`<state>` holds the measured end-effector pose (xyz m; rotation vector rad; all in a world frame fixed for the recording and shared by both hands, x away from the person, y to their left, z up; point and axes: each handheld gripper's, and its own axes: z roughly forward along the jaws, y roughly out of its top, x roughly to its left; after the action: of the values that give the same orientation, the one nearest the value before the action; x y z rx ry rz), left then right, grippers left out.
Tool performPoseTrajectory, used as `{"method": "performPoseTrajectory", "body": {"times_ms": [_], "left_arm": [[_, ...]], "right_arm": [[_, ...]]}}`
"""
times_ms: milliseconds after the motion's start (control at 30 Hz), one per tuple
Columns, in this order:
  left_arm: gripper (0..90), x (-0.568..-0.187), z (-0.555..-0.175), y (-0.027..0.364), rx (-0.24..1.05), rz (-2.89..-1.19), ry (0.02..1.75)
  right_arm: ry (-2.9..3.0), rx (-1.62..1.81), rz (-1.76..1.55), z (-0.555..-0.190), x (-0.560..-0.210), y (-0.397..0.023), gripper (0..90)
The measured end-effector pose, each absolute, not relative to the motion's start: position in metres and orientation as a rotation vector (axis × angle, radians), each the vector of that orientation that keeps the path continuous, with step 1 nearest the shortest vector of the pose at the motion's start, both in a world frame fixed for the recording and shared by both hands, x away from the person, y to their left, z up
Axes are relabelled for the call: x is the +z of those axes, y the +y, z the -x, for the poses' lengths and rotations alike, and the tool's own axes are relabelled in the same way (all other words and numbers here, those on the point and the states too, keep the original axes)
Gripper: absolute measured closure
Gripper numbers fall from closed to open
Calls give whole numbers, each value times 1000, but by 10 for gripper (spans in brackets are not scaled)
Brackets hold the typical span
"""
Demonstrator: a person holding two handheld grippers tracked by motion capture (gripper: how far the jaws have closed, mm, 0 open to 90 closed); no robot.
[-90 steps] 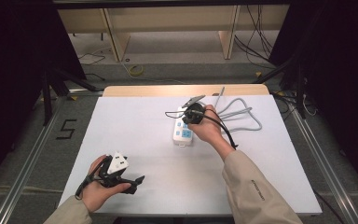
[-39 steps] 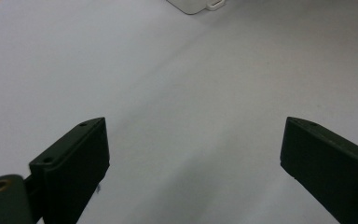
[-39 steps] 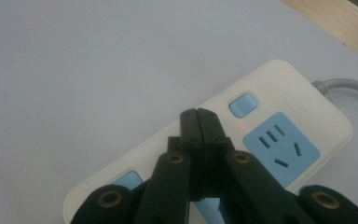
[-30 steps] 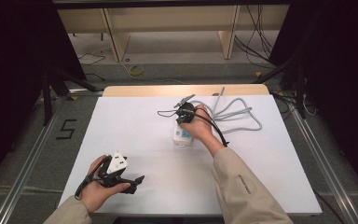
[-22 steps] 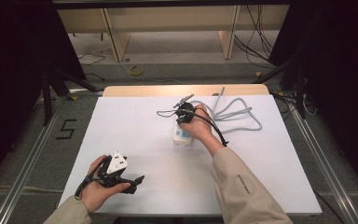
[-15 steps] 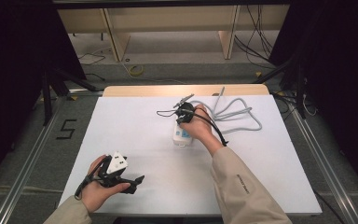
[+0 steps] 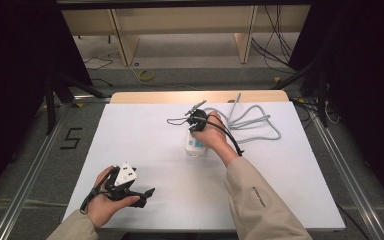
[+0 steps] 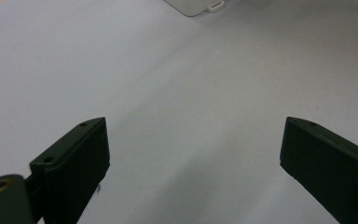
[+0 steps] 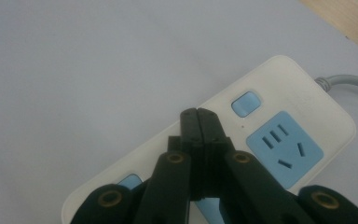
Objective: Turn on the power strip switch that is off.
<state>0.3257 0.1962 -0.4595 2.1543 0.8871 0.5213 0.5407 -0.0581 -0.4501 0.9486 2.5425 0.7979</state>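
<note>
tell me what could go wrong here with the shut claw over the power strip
1. The right claw is shut with its tip over the power strip, just short of the blue switch; a push from here might land on the white casing and miss.
2. The strip lies loose on the table, so a slanted push may slide it.
3. Its grey cord lies in loops beside the right hand and could snag.

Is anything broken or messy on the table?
Nothing looks broken or spilled. The white power strip lies flat on the white table, with its grey cord in loose loops behind it. That cord is a bit untidy, nothing more. The right tool, shut, hangs over the strip near a blue switch.
</note>
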Motion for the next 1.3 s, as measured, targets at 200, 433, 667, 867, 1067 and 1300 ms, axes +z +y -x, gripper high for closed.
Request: {"method": "performPoseTrajectory", "body": {"times_ms": [200, 433, 667, 867, 1067, 1300], "left_arm": [[78, -460, -326, 196, 520, -2154, 888], [78, -460, -326, 196, 517, -2154, 888], [79, -460, -326, 196, 516, -2153, 889], [79, -460, -326, 195, 516, -2148, 891], [79, -460, -326, 195, 515, -2148, 892], [79, -460, -326, 195, 514, -2148, 892]], "right_arm": [[2545, 764, -944, -540, -449, -55, 900], [2547, 737, -935, -540, -449, -53, 900], [2546, 725, -927, -539, -449, -52, 900], [2540, 727, -928, -539, -449, -51, 900], [2538, 718, -928, -539, -449, -50, 900], [2543, 716, -922, -539, -449, -50, 900]]}}
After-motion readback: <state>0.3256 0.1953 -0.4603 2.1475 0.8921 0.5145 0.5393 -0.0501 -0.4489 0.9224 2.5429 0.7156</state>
